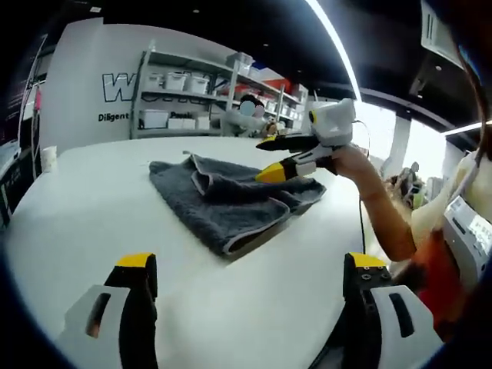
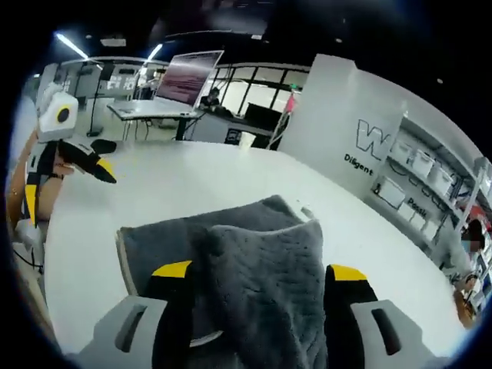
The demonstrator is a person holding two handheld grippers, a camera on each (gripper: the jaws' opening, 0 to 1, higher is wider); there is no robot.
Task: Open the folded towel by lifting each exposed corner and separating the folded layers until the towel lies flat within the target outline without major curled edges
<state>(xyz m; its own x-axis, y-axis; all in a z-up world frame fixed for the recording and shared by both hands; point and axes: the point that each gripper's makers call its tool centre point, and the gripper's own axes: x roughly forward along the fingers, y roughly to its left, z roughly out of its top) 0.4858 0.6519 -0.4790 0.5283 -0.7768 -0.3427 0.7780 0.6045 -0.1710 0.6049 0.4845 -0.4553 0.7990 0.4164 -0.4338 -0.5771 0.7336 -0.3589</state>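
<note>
Two grippers are wide open and hold nothing. The grey towel (image 1: 231,198) on the white bench (image 1: 92,207) looks soft and floppy. The right gripper (image 2: 260,270) hangs over it; pinch the loose corner at 12 o'clock.

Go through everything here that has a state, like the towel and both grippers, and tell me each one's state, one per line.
Towel: still folded, top layer rumpled, lying on the table.
Right gripper: open, jaws either side of the towel's raised fold.
Left gripper: open, holding nothing, short of the towel.

Lab or workshop: storage shelves (image 1: 192,92), monitor (image 2: 187,77).
</note>
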